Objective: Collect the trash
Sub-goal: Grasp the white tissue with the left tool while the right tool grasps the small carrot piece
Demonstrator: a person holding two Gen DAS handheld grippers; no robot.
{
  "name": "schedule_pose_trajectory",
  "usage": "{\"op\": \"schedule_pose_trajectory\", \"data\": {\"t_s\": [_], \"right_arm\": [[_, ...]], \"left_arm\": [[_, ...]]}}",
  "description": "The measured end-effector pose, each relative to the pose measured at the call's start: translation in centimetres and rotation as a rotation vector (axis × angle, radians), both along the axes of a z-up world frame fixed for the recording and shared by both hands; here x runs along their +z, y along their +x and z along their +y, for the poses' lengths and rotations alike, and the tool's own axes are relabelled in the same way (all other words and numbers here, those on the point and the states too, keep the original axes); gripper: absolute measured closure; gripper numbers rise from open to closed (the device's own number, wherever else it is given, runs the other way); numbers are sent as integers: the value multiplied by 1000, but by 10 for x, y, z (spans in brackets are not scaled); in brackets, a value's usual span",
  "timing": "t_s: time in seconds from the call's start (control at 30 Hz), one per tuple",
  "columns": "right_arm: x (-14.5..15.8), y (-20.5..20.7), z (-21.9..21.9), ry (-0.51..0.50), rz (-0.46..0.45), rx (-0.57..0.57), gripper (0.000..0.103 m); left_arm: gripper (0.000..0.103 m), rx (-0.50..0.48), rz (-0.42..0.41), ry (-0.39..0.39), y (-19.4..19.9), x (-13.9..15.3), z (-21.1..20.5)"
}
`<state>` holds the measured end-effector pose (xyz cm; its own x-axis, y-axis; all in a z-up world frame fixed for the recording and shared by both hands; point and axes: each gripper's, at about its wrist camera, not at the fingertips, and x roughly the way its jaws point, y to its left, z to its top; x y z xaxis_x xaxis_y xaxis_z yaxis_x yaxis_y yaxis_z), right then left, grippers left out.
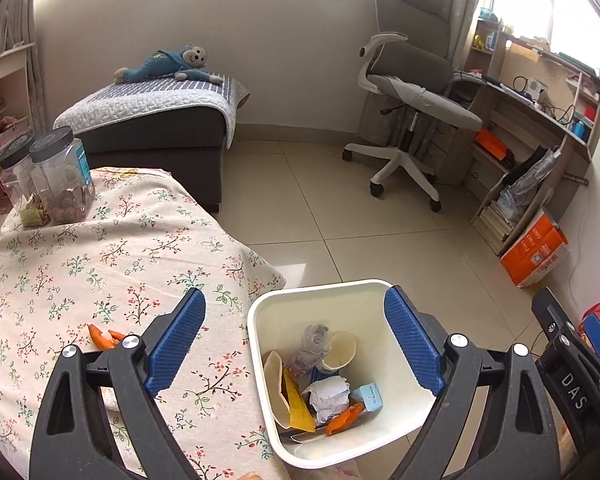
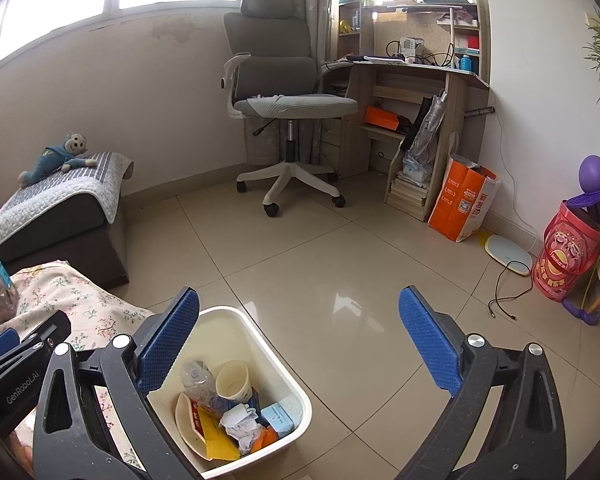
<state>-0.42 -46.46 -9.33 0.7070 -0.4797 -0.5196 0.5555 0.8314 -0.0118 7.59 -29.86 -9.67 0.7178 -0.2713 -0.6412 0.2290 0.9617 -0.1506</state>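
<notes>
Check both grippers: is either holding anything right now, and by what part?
Nothing is held. The left gripper has its jaws wide open above the white bin, empty. The right gripper is open too, with only floor and bin behind it.

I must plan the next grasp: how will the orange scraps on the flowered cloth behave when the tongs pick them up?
The orange scraps look thin and curled, so probably light and floppy. Lying flat on the soft flowered cloth, they may slide or let the tongs catch fabric. Unlikely to roll.
</notes>
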Motion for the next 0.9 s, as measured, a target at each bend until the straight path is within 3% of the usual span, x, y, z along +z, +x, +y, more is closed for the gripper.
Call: {"op": "schedule_pose_trajectory", "data": {"t_s": [0.23,0.5,0.73,0.77,0.83,0.87,0.9], "right_arm": [[-8,17,33,-38,58,100,7],[-13,30,58,-84,98,174,7],[-24,48,75,-76,154,237,7],[-25,52,78,-66,161,254,7],[-29,61,86,-45,182,292,7],[-31,66,90,-32,196,313,7],[-33,71,94,-15,211,337,7]], "left_arm": [[13,226,81,-1,1,-30,55],[13,478,266,39,12,-90,119],[13,500,367,61,28,-126,136],[16,486,389,44,30,-130,138],[44,427,438,24,33,-138,140],[45,402,421,32,33,-137,139],[59,368,414,6,31,-136,141]]}}
